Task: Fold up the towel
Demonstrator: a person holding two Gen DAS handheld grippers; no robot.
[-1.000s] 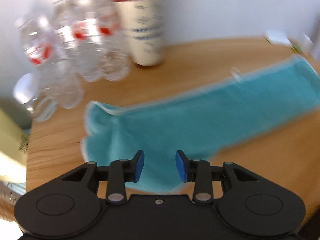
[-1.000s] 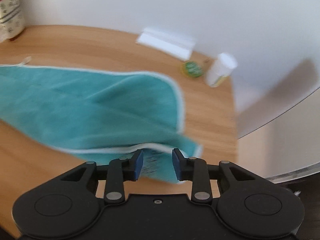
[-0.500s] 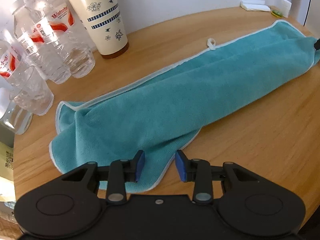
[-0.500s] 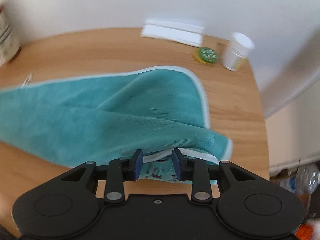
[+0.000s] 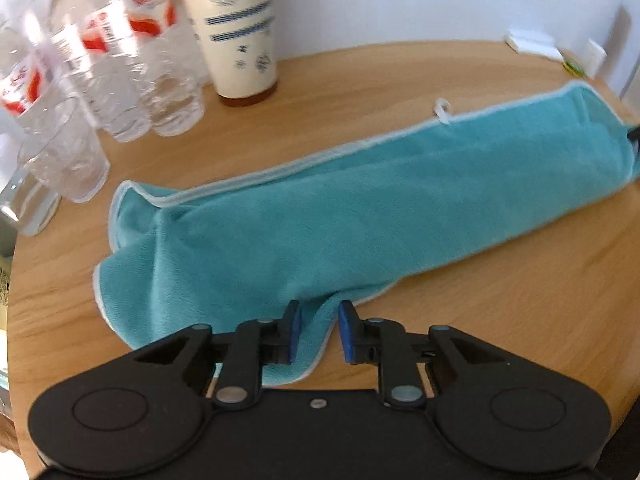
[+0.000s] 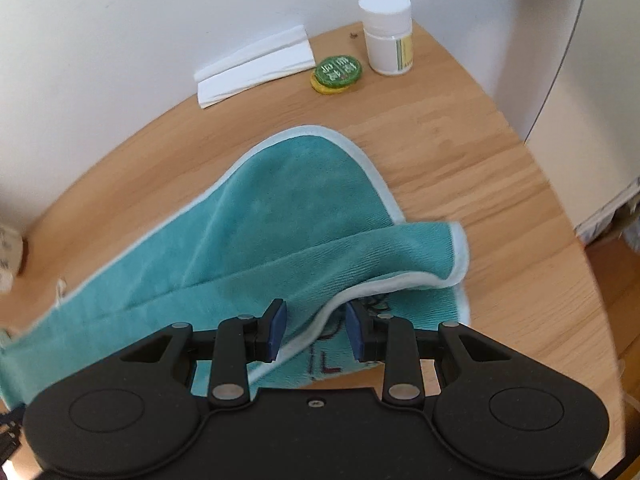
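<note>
Teal towel lies lengthwise on the wooden surface, long fold made, white hem showing. Left tongs parted, straddling the near corner of the towel, nothing gripped. Right tongs also parted, over the raised hem at the other end. Paper cup and water bottles behind; white jar near the wall

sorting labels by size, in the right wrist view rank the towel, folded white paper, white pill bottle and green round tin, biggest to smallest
1. teal towel, by far
2. folded white paper
3. white pill bottle
4. green round tin
The last three lie at a similar depth, so their order should hold; the towel is nearer.
</note>
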